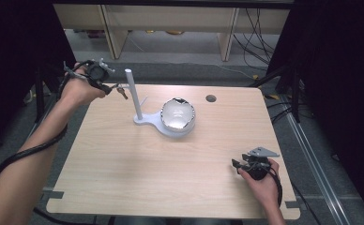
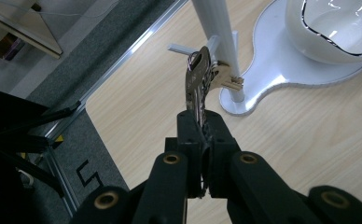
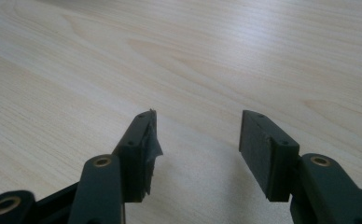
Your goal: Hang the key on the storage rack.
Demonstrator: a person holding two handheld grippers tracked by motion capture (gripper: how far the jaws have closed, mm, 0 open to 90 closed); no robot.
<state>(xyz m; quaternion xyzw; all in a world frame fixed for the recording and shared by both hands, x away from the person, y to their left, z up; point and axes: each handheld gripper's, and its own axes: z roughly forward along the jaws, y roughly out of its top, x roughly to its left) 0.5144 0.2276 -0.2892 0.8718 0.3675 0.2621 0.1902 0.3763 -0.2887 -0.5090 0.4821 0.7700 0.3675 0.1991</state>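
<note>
The left tool (image 2: 202, 135) is clamped on a bunch of keys (image 2: 198, 84), gripping one silver key by its blade so the bow and ring stand up beyond the tips. In the left gripper view the keys lie straight ahead at twelve o'clock from the tool, with the held key's long axis running along the tool's own line. Just beyond them, still at twelve o'clock, rises the white post (image 2: 219, 42) of the stand, and a short white peg (image 2: 183, 47) juts from it toward ten o'clock, close behind the key ring; whether ring and peg touch I cannot tell. The likely move is to slip the ring over that peg, so the ring opening must meet the peg's free end.

In the high view the left tool (image 1: 117, 90) sits at nine o'clock from the post (image 1: 133, 93), near it, and is far the nearer hand. The right tool (image 3: 195, 140) rests low at five o'clock on the table (image 1: 138, 168), well apart, its jaws parted with nothing between them.

The stand's flat base (image 1: 145, 119) carries a shiny bowl (image 1: 178, 115) at three o'clock of the post. The table is pale wood, bare elsewhere; beyond it are grey floor, shelving legs and cables.
</note>
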